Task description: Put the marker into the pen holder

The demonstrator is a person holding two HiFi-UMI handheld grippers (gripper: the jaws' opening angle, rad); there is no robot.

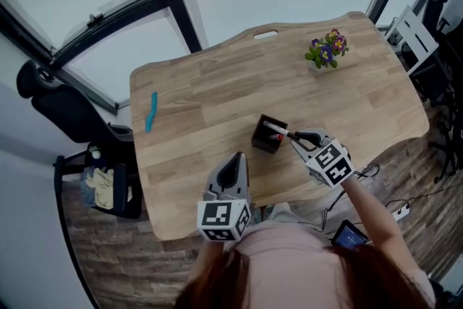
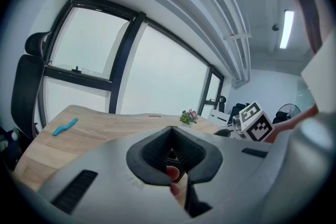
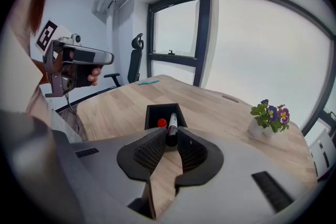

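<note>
While hovering just short of the pen holder [image 1: 268, 137], clamping the marker [image 3: 171, 127] by its dark near end between the tips of the right gripper [image 3: 170, 140]. Sticking straight out ahead of those jaws, long axis in line with them, white barrel reaching over the holder's open top, far end pointing away from the tongs. Holding the left gripper [image 2: 170, 131] pressed together on nothing, well apart from the right tongs.

No legible text, numbers or brands. The left gripper's cube [image 1: 224, 219] and right gripper's cube [image 1: 331, 163] carry only black-and-white square codes. The marker [image 3: 171, 127] barrel possibly has print, but it's too small to read.
</note>
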